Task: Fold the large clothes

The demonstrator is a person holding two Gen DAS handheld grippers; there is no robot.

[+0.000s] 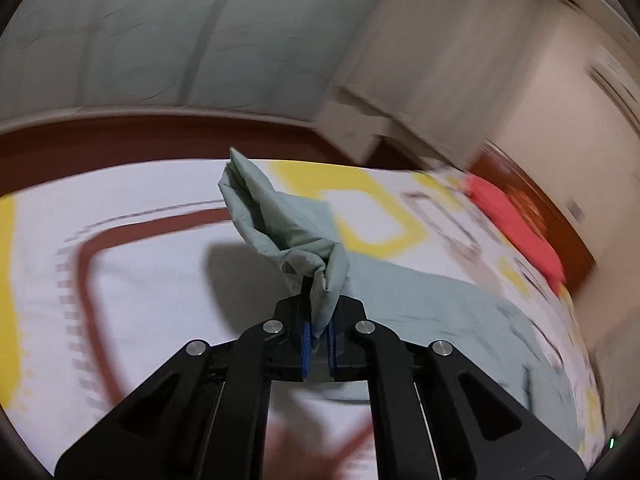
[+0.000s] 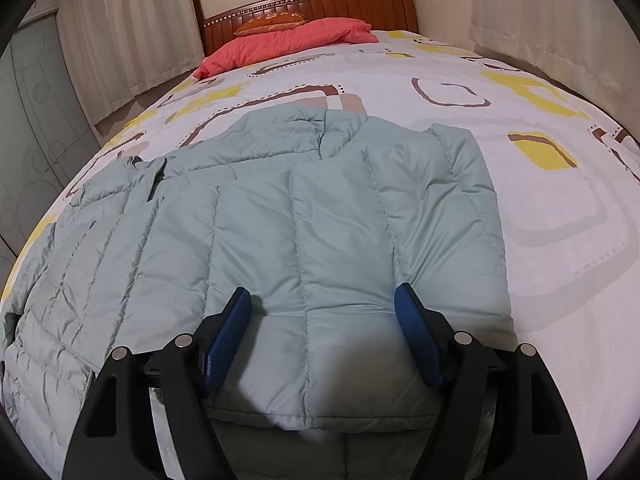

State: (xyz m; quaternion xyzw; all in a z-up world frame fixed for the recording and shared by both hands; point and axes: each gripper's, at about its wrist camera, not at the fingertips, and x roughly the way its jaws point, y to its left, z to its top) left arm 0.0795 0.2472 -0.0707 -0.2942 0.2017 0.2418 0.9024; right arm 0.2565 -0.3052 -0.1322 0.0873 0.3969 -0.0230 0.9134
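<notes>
Two tools: our left tool (image 1: 318,336) is clenched on a sleeve end of the puffy jacket (image 2: 256,240); our right tool (image 2: 324,336) hangs released over its hem; light, soft, slippery, so we pinch seams; it lies on the bed (image 2: 560,220).

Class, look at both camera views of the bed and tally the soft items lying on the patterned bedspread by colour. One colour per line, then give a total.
Pale green: 1, the puffer jacket
Coral pink: 1, the folded quilt
Orange: 1, the cushion
Total: 3
</notes>
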